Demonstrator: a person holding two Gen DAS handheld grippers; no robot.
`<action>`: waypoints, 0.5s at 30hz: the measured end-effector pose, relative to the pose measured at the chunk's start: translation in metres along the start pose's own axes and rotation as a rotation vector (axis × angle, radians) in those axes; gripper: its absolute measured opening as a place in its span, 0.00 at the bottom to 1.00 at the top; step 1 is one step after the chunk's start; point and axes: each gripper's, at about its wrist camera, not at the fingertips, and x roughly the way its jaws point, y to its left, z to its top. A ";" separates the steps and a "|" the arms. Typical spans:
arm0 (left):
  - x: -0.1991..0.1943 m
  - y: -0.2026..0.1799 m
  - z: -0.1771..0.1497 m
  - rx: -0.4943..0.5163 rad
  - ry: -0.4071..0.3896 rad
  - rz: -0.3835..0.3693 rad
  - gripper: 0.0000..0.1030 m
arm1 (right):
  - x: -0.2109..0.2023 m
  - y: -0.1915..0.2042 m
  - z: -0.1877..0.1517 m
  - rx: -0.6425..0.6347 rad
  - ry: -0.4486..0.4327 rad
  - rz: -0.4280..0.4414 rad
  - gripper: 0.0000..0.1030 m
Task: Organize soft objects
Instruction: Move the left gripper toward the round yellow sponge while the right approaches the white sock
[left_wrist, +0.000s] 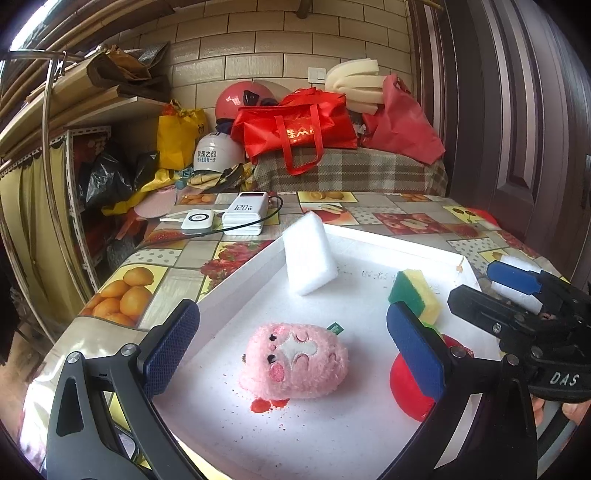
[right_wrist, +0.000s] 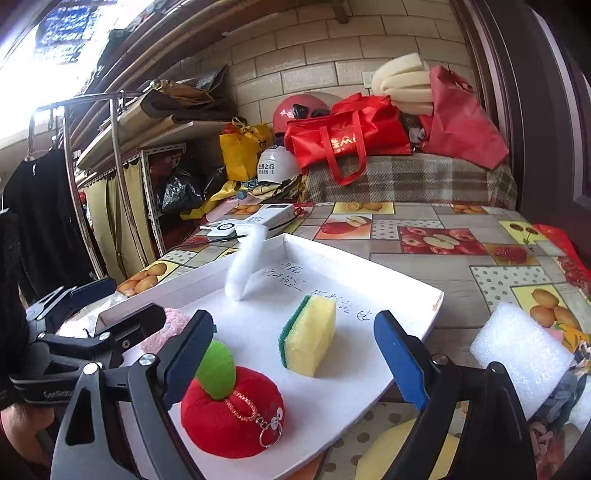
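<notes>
A white tray (left_wrist: 332, 435) lies on the fruit-patterned tablecloth. On it a pink plush (left_wrist: 295, 360) rests between and just beyond my left gripper's (left_wrist: 291, 310) open fingers, untouched. A white sponge (left_wrist: 308, 254) leans on its edge at the tray's far side. A yellow-green sponge (right_wrist: 310, 334) stands on edge ahead of my right gripper (right_wrist: 295, 321), which is open. A red apple plush (right_wrist: 229, 413) with a green leaf and a key ring sits by the right gripper's left finger. No pad presses on anything.
A white foam block (right_wrist: 521, 354) lies off the tray to the right, with a yellow foam piece (right_wrist: 399, 454) and grey knitted cloth (right_wrist: 554, 424) near the front edge. Power banks (left_wrist: 243, 214) with cables sit at the table's far left. Bags and helmets pile up behind.
</notes>
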 end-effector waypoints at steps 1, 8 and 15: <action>-0.001 -0.001 0.000 0.002 -0.006 0.002 1.00 | -0.003 0.004 -0.001 -0.022 -0.006 0.000 0.89; -0.014 -0.004 -0.002 0.018 -0.070 0.018 1.00 | -0.019 0.019 -0.007 -0.115 -0.028 0.007 0.90; -0.033 -0.008 -0.006 0.008 -0.120 -0.033 1.00 | -0.056 0.000 -0.020 -0.104 -0.044 0.020 0.91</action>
